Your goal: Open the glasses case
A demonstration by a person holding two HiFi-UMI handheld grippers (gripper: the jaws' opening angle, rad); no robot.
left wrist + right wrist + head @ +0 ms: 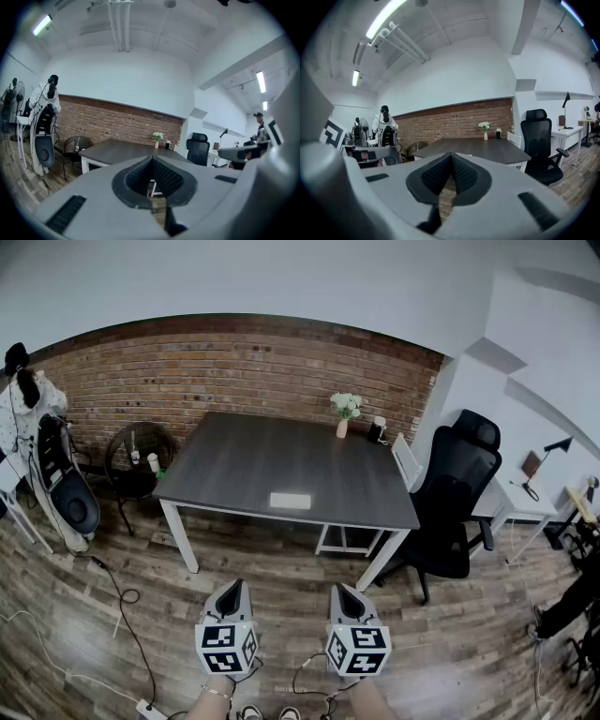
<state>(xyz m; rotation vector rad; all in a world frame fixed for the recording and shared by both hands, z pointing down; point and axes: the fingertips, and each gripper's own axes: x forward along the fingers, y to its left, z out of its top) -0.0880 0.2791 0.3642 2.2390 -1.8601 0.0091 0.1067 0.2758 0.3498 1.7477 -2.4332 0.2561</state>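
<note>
Head view: white rectangular glasses case (290, 501) lies flat near the front edge of the dark grey desk with white legs (281, 451), lid down. Small vase of white flowers (345, 414) stands at the far right corner. Left gripper (233, 588) and right gripper (346, 592) are held side by side over the wood floor, well apart from the desk.

Gripper views: both jaw pairs meet at the tips, nothing between them. The case cannot be made out there. Only the left gripper view shows a person (258, 127) standing at far right.
</note>
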